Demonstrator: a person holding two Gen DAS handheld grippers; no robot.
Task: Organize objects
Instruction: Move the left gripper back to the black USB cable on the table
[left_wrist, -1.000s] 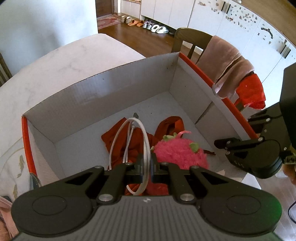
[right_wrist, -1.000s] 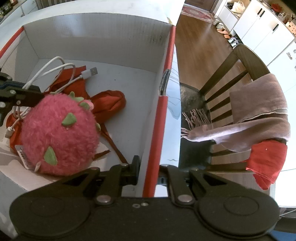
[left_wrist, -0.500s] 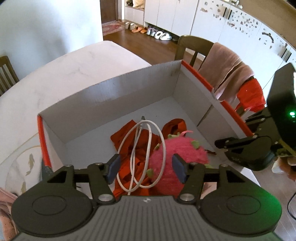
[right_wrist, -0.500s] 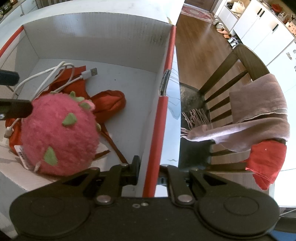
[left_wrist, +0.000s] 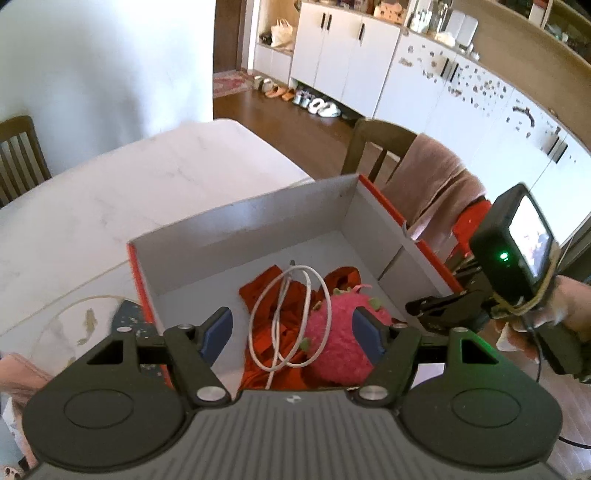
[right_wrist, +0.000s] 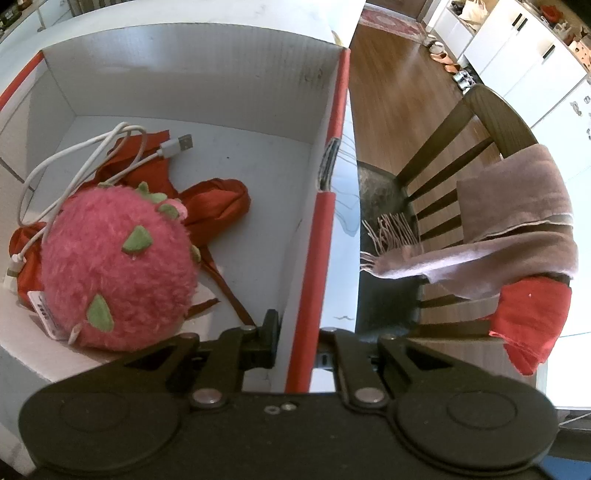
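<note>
Box (right_wrist: 328, 206) holds plush (right_wrist: 118, 266), USB cable (left_wrist: 291, 314), red cloth (right_wrist: 218, 206); left tool (left_wrist: 291, 332) spread empty above; right tool (right_wrist: 299, 339) clamps box wall.

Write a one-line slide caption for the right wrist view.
Right gripper clamps the box wall; toy, cable inside.

Box (left_wrist: 236, 225) on the table (left_wrist: 110, 192): inside it, cable (left_wrist: 284, 317) over cloth (left_wrist: 266, 291), plush toy (left_wrist: 340, 343) beside them; chair (left_wrist: 380, 144) behind the box.
</note>
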